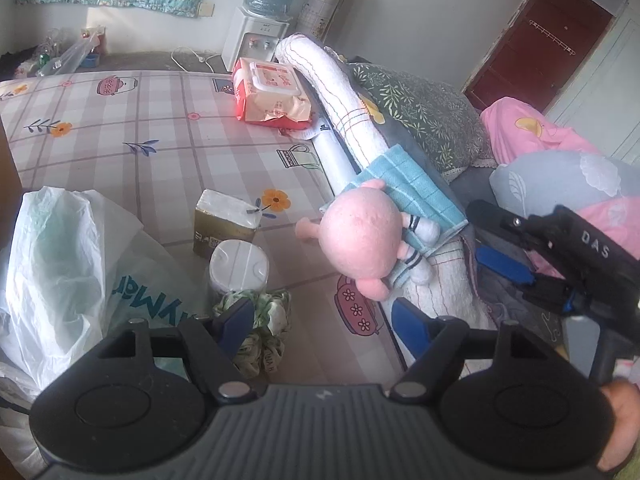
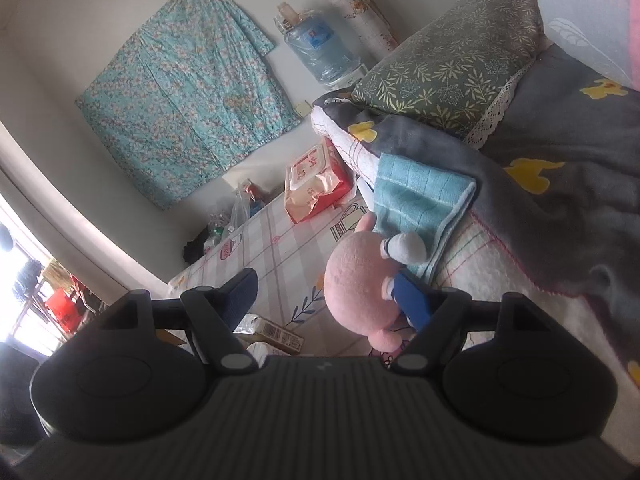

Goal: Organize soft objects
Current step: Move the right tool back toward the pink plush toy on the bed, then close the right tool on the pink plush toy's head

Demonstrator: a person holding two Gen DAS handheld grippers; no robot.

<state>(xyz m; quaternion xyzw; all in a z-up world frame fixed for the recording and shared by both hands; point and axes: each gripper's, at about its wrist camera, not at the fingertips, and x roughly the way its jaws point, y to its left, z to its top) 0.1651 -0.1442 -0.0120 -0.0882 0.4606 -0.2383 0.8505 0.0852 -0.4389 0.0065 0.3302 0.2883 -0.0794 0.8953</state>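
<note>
White plastic bag (image 1: 60,260) sits crumpled at the far left of the counter (image 1: 160,152), and what is inside it cannot be seen. Next to it stand a small brown box (image 1: 226,222) and a round white tub (image 1: 239,266), close together. A scrunched green and white cloth (image 1: 260,320) lies just in front of the tub, right by one finger of the left tool (image 1: 324,316). That tool is wide open and holds nothing. Farther back lies a red and white pack of wipes (image 1: 272,94). The counter wears a checked cover with flowers and teapots on it. At the counter's right edge is the pink plush toy (image 1: 362,236), leaning on a blue towel (image 1: 416,192) and a long white rolled blanket (image 1: 340,92). The right tool (image 2: 332,296) is wide open too, and the toy sits near one of its fingers, but it is not squeezed. To the right is a bed with a grey blanket (image 2: 560,184), a green leafy pillow (image 1: 420,112) and pink bedding (image 1: 532,132). Behind, by the pale wall, stand a water cooler (image 1: 260,28) and a dark red door (image 1: 548,44).
</note>
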